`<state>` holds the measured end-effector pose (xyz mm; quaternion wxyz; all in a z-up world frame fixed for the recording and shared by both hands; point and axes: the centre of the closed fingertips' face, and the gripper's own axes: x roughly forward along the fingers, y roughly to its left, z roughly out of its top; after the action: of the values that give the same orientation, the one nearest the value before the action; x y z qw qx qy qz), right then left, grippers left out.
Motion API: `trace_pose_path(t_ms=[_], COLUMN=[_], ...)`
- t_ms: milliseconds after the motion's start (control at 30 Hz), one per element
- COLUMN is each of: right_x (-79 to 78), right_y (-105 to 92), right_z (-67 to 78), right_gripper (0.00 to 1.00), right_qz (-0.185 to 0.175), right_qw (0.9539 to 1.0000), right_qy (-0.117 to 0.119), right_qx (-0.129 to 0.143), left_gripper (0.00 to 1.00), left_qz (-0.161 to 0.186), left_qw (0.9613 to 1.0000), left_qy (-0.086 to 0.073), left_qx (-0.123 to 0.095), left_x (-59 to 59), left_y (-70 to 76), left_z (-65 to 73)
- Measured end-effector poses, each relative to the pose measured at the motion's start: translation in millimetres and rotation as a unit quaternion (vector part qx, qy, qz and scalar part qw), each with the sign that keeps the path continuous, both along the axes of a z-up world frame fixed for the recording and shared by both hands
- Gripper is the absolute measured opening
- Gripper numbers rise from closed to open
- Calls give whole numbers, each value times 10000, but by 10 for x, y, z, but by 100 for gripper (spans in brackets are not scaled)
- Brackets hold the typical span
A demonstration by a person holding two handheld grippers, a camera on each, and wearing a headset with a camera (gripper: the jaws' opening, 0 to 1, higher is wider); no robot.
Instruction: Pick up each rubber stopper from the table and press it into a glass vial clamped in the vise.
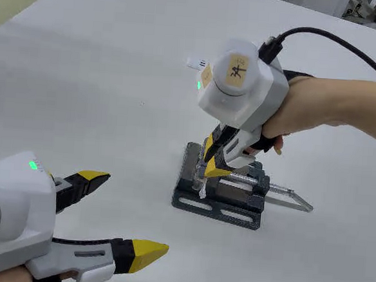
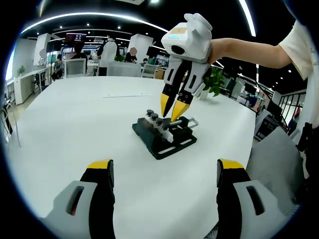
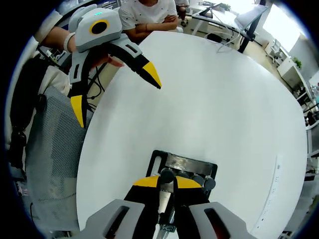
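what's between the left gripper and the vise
The stretch is bare: in the left gripper view, plain white table runs from the left gripper to the vise.

Right tool [image 1: 210, 163] tips close together on vise [image 1: 227, 203] — left tool [image 1: 131, 212] spread, well apart.

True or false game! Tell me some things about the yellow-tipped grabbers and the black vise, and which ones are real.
The left gripper has its jaws wide apart and empty. True.
The black metal vise stands flat on the white table. True.
The right gripper lies on the table far from the vise. False: it points down over the vise, jaws closed on a dark rubber stopper.
The vise is tipped over. False: it sits upright.
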<state>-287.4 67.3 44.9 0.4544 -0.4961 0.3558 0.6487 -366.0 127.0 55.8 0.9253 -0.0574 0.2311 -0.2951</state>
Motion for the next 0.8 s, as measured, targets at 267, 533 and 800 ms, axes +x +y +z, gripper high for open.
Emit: trace_pose_path(t_ms=[267, 533, 800], right_x=[5, -1, 18], right_y=[-15, -6, 4], right_z=[-54, -73, -98], right_gripper=[3, 0, 0], right_qz=[-9, -6, 48], right_qw=[10000, 10000, 10000], right_qy=[24, 40, 35], right_qx=[-45, -50, -79], left_gripper=[83, 83, 83], left_qz=[7, -3, 4], left_qw=[10000, 10000, 10000], left_qy=[41, 57, 88], left_qx=[-8, -10, -14], left_x=[-22, -25, -31], left_y=[3, -5, 1], left_z=[-33, -45, -72])
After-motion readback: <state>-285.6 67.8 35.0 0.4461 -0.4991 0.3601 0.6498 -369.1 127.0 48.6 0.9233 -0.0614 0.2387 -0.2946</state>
